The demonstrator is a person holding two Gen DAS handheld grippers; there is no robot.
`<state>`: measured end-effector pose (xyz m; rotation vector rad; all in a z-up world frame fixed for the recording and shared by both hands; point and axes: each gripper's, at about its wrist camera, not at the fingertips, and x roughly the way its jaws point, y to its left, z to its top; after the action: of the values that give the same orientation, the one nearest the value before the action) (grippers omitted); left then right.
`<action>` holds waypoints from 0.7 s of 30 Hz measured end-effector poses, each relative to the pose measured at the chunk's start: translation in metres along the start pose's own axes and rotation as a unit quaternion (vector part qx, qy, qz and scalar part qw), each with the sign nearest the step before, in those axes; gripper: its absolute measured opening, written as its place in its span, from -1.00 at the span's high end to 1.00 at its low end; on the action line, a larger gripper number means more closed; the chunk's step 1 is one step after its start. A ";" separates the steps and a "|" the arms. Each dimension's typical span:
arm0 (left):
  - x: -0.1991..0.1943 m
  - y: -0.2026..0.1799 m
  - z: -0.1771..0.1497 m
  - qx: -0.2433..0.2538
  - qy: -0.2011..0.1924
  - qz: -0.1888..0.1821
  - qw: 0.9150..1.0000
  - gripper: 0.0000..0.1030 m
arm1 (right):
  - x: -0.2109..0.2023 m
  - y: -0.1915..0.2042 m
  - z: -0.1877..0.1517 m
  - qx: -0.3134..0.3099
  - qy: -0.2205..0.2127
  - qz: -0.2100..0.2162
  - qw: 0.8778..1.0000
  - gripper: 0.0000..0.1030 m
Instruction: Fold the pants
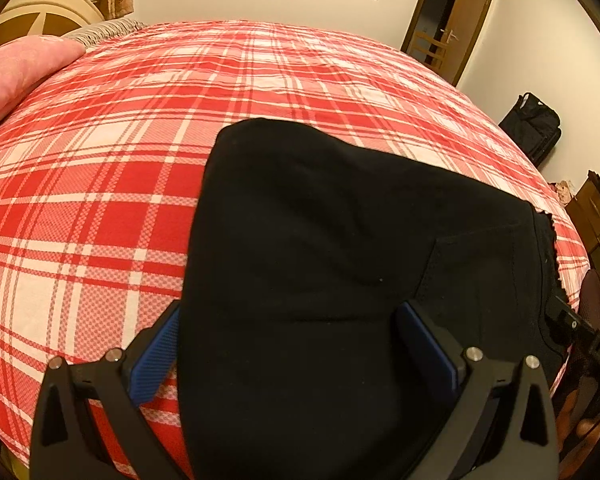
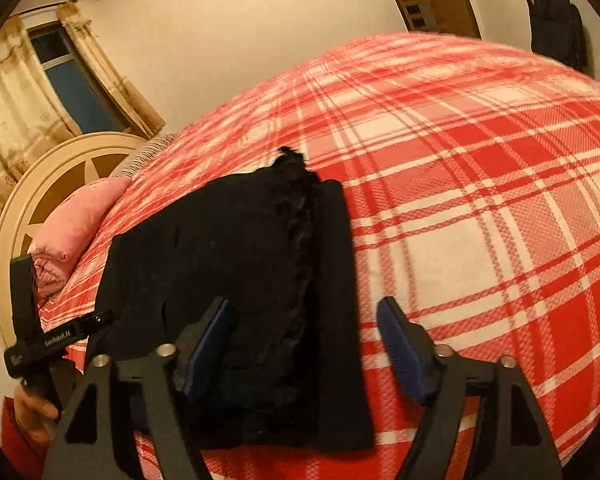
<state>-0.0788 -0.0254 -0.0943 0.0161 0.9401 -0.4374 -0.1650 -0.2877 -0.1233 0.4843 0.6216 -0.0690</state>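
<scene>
The black pants (image 1: 340, 260) lie folded on the red checked bed (image 1: 100, 200), low in the frame. The left gripper (image 1: 292, 344) and the right gripper (image 2: 304, 344) are both spread apart around the cloth.

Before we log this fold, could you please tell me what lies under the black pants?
The black pants lie on the red plaid bedsheet, which shows all around them. Anything between pants and sheet is covered.

one pants (image 1: 340, 260), two claws (image 1: 296, 344), one pillow (image 1: 20, 72)
</scene>
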 end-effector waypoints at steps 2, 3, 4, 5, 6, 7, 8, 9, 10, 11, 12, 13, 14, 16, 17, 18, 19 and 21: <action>0.000 0.000 0.000 0.000 0.002 -0.003 1.000 -1.00 | 0.001 0.008 -0.006 -0.012 0.001 0.000 1.000 -0.58; 0.000 0.000 0.000 0.000 0.002 -0.003 1.000 -1.00 | 0.001 0.013 -0.009 -0.021 0.001 0.001 1.000 -0.59; -0.001 0.000 0.000 0.001 0.003 -0.004 1.000 -1.00 | 0.002 0.017 -0.012 -0.031 0.004 -0.003 1.000 -0.59; -0.001 0.000 0.000 0.000 0.003 -0.005 1.000 -1.00 | 0.002 0.022 -0.014 -0.046 0.006 -0.011 0.999 -0.56; -0.002 0.000 0.000 0.000 0.002 -0.007 1.000 -1.00 | 0.003 0.027 -0.015 -0.062 0.009 -0.020 0.998 -0.46; -0.002 0.000 -0.001 0.001 0.002 -0.008 1.000 -1.00 | 0.003 0.029 -0.015 -0.068 0.011 -0.024 0.997 -0.39; -0.003 0.000 -0.001 0.000 0.001 -0.012 1.000 -0.99 | 0.002 0.028 -0.015 -0.065 0.011 -0.023 0.998 -0.26; -0.003 0.001 -0.001 -0.001 0.001 -0.015 1.000 -0.98 | 0.001 0.025 -0.014 -0.057 0.012 -0.019 0.998 -0.16; -0.004 0.001 -0.002 -0.001 0.000 -0.018 1.000 -0.94 | 0.000 0.023 -0.013 -0.054 0.014 -0.016 0.998 -0.12; -0.006 0.002 -0.003 -0.002 -0.002 -0.021 1.000 -0.85 | -0.001 0.024 -0.012 -0.058 0.016 -0.019 0.998 -0.07; -0.008 0.004 -0.003 -0.005 -0.006 -0.022 1.000 -0.77 | -0.001 0.027 -0.013 -0.068 0.017 -0.025 0.997 -0.03; -0.010 0.007 -0.006 -0.013 -0.012 -0.027 0.999 -0.62 | -0.001 0.032 -0.014 -0.083 0.015 -0.035 0.996 -0.02; -0.012 0.009 -0.008 -0.017 -0.017 -0.029 0.999 -0.40 | -0.001 0.038 -0.016 -0.103 0.012 -0.049 0.993 0.01; -0.015 0.015 -0.009 -0.030 -0.023 -0.030 0.999 0.00 | -0.001 0.047 -0.016 -0.131 0.005 -0.069 0.989 0.04; -0.016 0.020 -0.009 -0.045 -0.025 -0.038 0.998 0.25 | -0.003 0.050 -0.017 -0.141 0.000 -0.078 0.987 0.06; -0.015 0.024 -0.009 -0.057 -0.025 -0.048 0.997 0.41 | -0.004 0.053 -0.017 -0.149 -0.006 -0.084 0.985 0.09; -0.015 0.027 -0.008 -0.065 -0.023 -0.055 0.996 0.41 | -0.006 0.056 -0.018 -0.158 -0.012 -0.089 0.983 0.10; -0.014 0.027 -0.009 -0.065 -0.021 -0.056 0.996 0.41 | -0.007 0.058 -0.017 -0.166 -0.018 -0.093 0.981 0.11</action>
<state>-0.0822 0.0061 -0.0935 -0.1651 0.9294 -0.4773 -0.1677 -0.2290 -0.1074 0.1001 0.6280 -0.1483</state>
